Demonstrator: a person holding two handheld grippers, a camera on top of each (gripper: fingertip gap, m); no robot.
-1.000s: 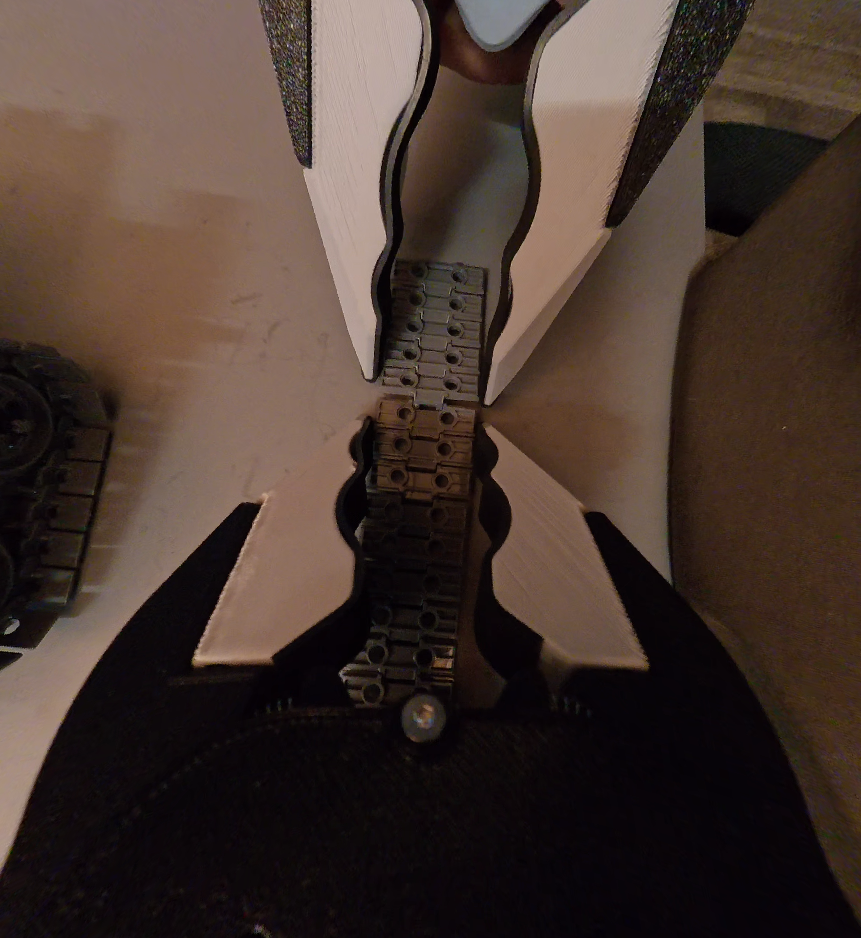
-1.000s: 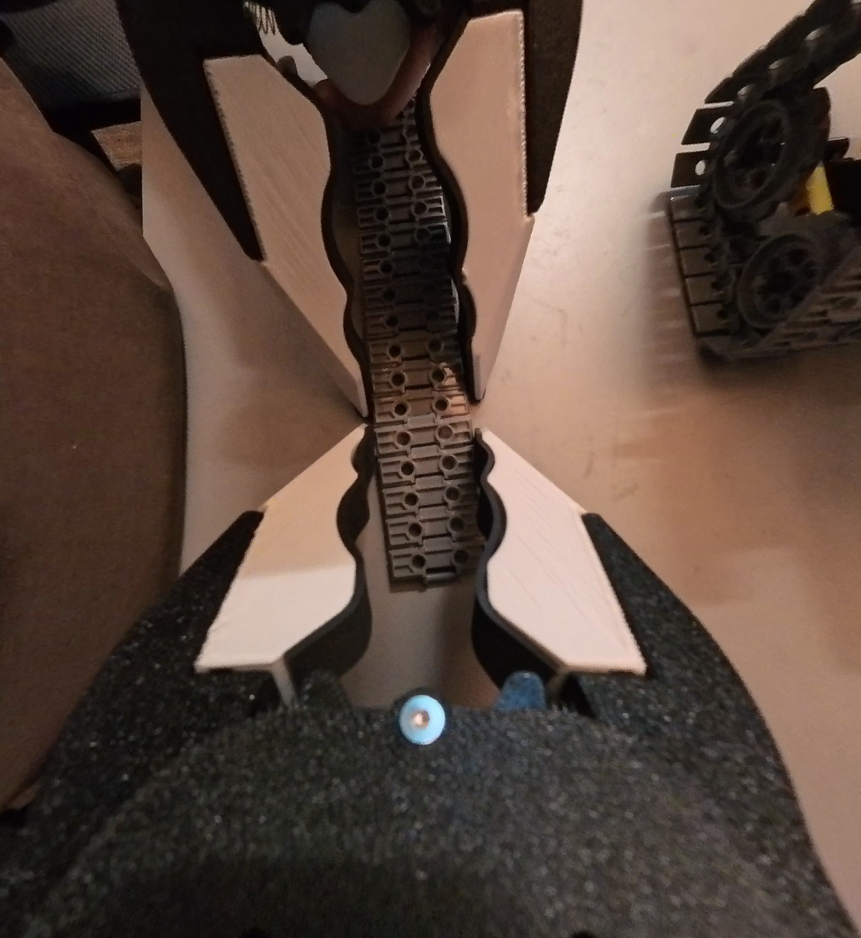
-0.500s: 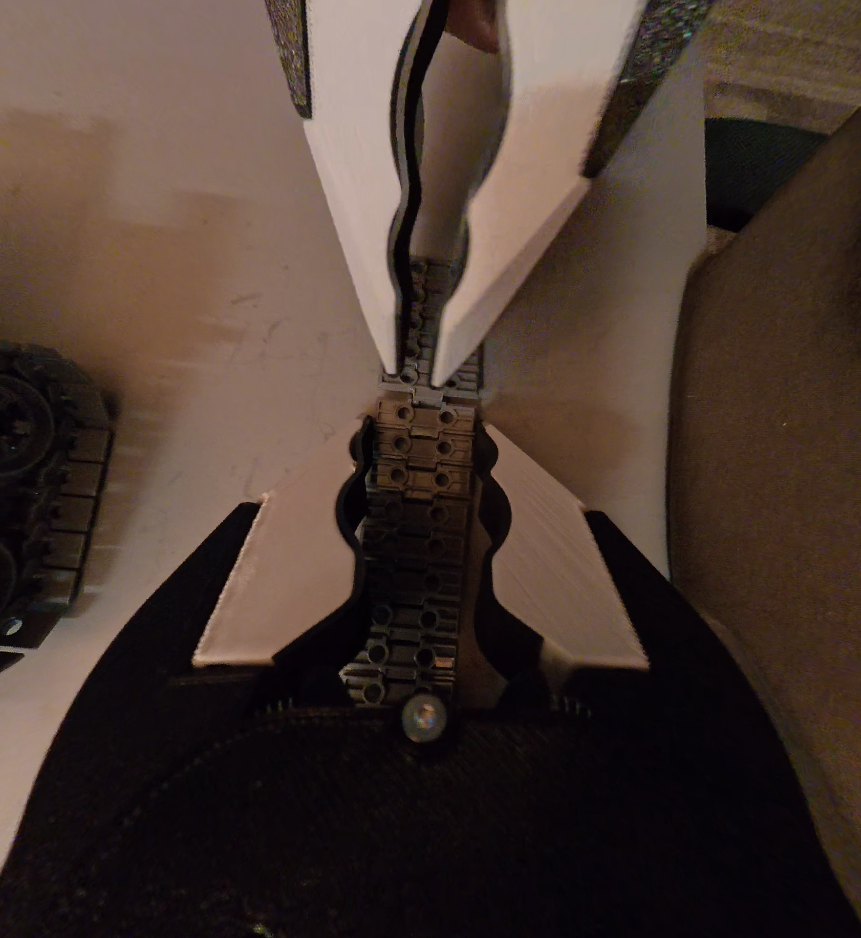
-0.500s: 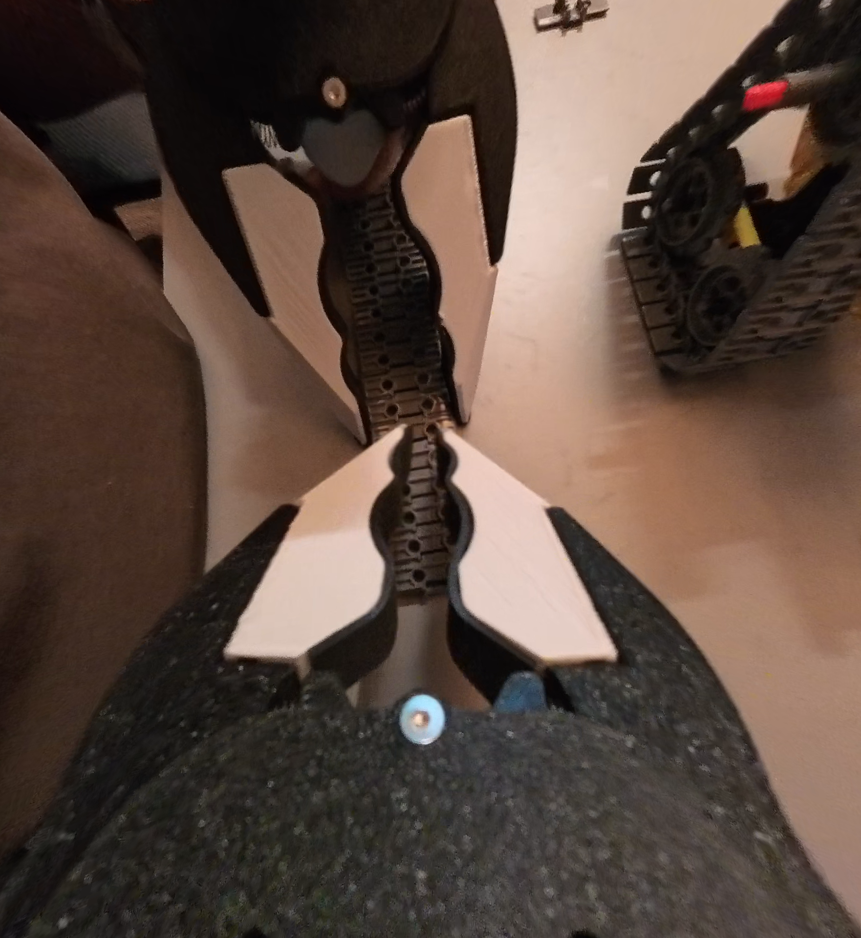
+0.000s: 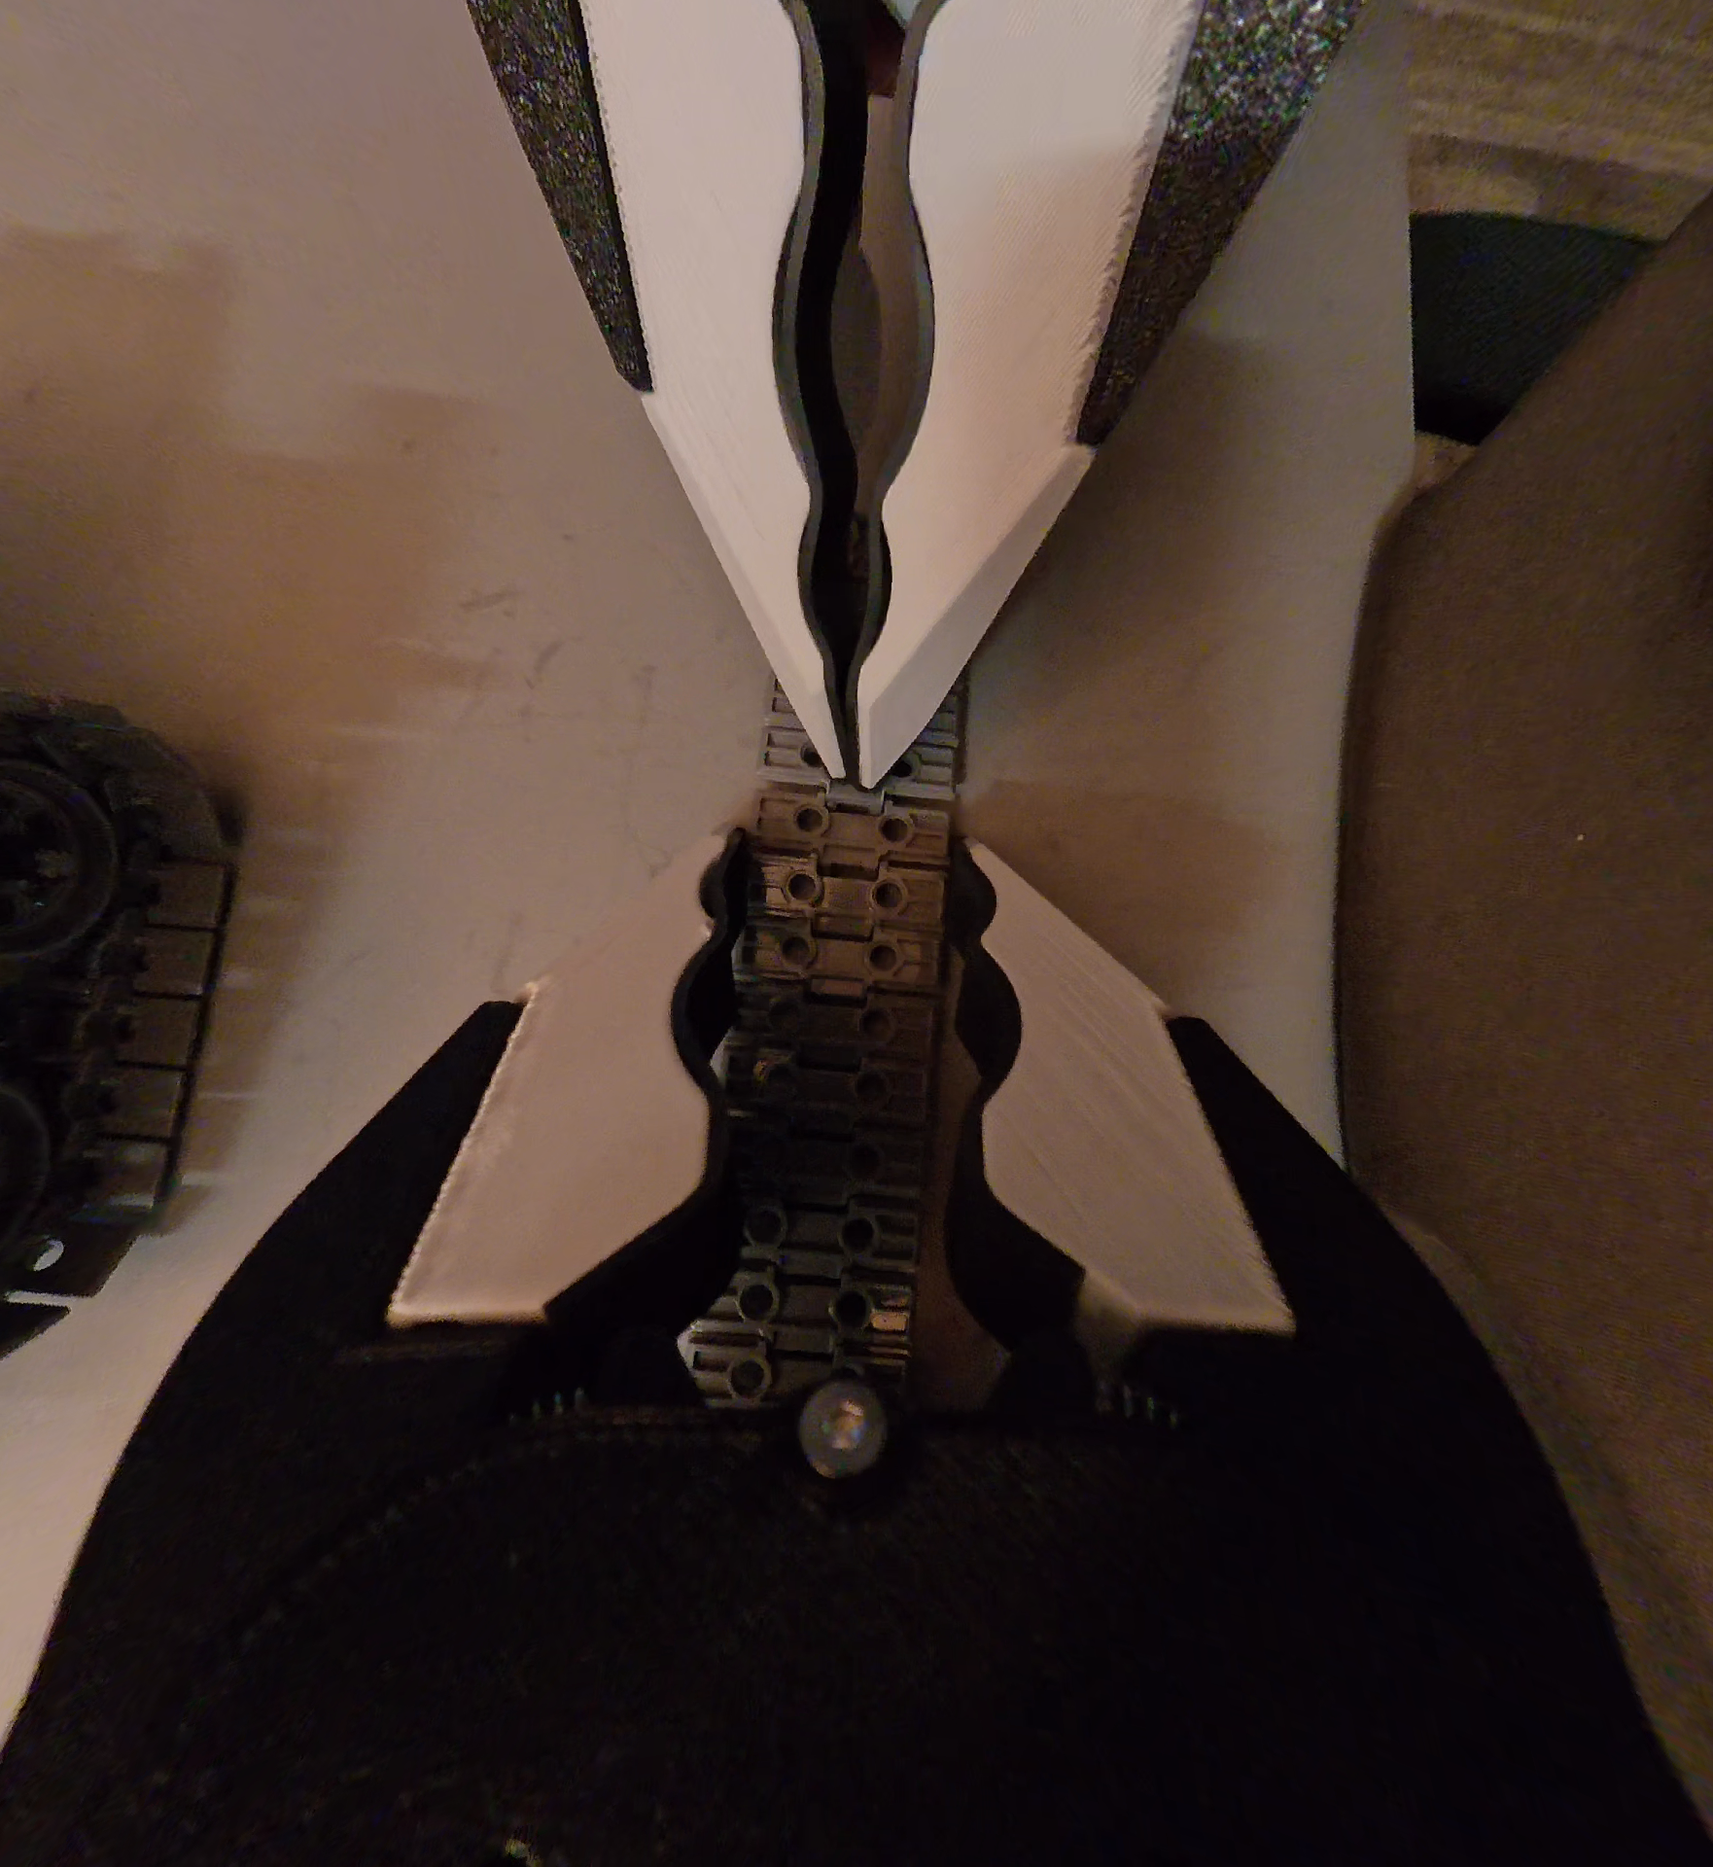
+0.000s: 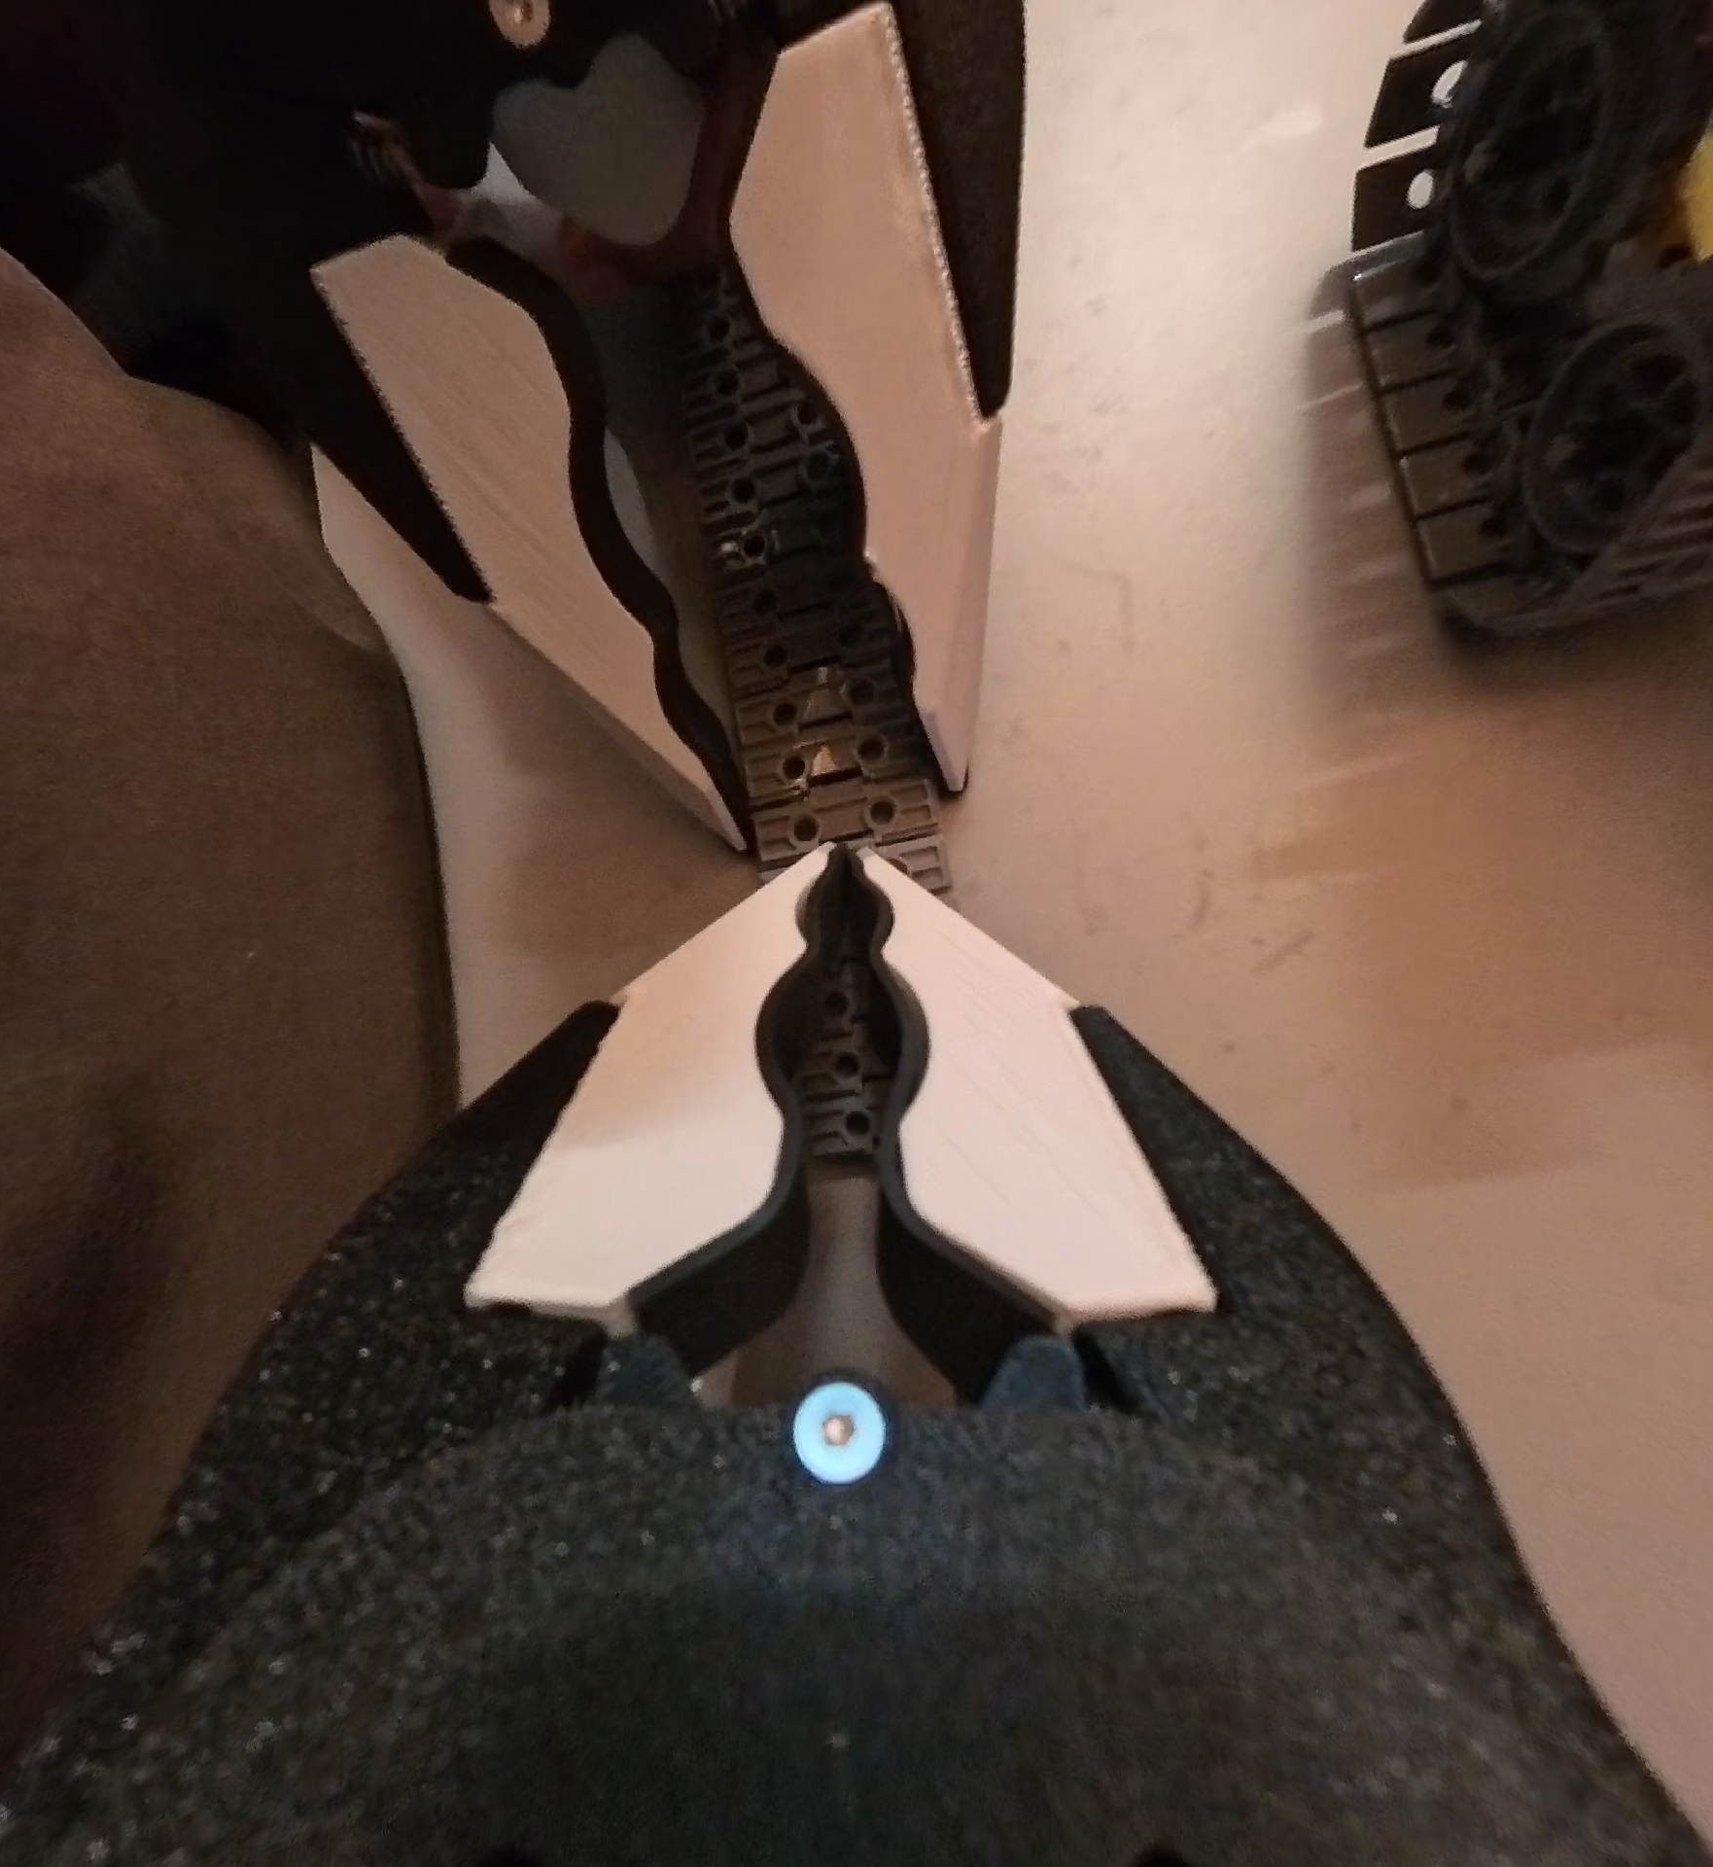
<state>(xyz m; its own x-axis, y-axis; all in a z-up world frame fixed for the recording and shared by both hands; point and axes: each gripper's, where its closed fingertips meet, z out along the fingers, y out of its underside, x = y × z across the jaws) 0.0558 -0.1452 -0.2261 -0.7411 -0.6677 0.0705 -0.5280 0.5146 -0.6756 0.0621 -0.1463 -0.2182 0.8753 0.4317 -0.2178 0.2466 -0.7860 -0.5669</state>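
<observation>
A strip of grey plastic linked track pieces (image 5: pixel 837 1071) is seen lying flat along the pale bench (image 5: pixel 327 566), near its edge. The left claw (image 5: pixel 847 844) is spread wide, its white fingers (image 5: pixel 570 1132) set on either side of the strip; whether the sides are touched cannot be told. The right claw (image 6: pixel 840 857) is clenched, its tips nearly meeting above the strip's other end, with links showing in the gap below; a grip on them cannot be confirmed. The two claws are pointed at each other, tips nearly touching. A dark tracked toy vehicle with black wheels (image 6: pixel 1580 333) is parked well apart on the bench.
</observation>
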